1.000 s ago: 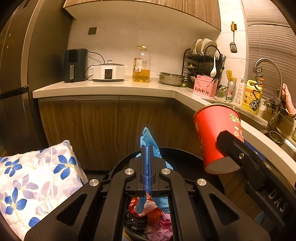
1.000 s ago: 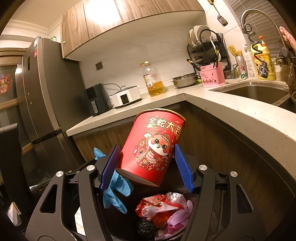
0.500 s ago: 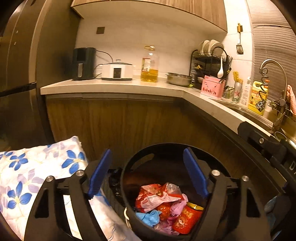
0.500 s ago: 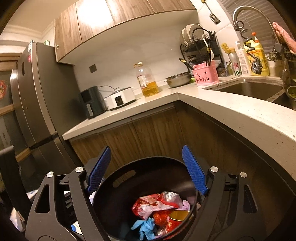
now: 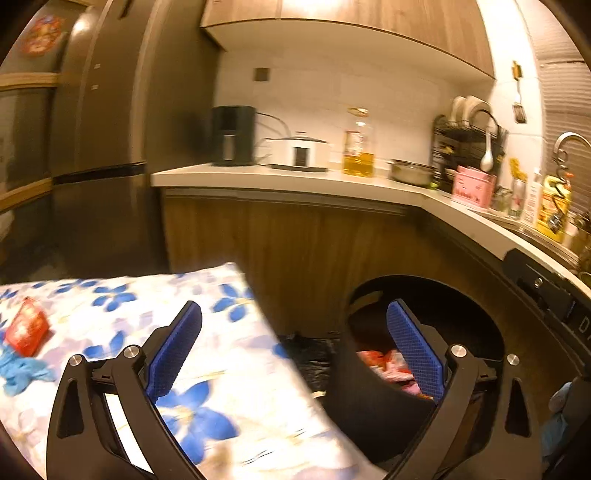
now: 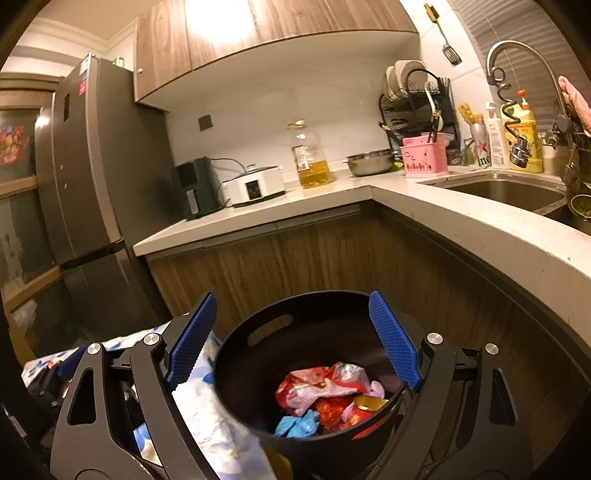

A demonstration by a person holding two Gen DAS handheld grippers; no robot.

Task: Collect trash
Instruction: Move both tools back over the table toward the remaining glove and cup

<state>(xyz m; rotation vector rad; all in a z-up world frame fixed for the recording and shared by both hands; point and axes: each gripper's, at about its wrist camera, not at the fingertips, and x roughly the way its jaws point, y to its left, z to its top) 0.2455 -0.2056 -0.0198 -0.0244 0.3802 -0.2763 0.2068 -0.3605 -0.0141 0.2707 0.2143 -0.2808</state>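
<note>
Left tool and right tool just opened wide, both empty.

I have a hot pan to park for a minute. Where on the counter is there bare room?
The countertop is bare between the oil bottle and the steel bowl, and along its front edge toward the sink. It is crowded around the pink caddy and dish rack.

Warm, dim amber light falls from under the wall cabinets, glaring there. The left wrist view is motion-blurred throughout; the right is sharper. Fisheye bending curves the worktop, and corners go black.
</note>
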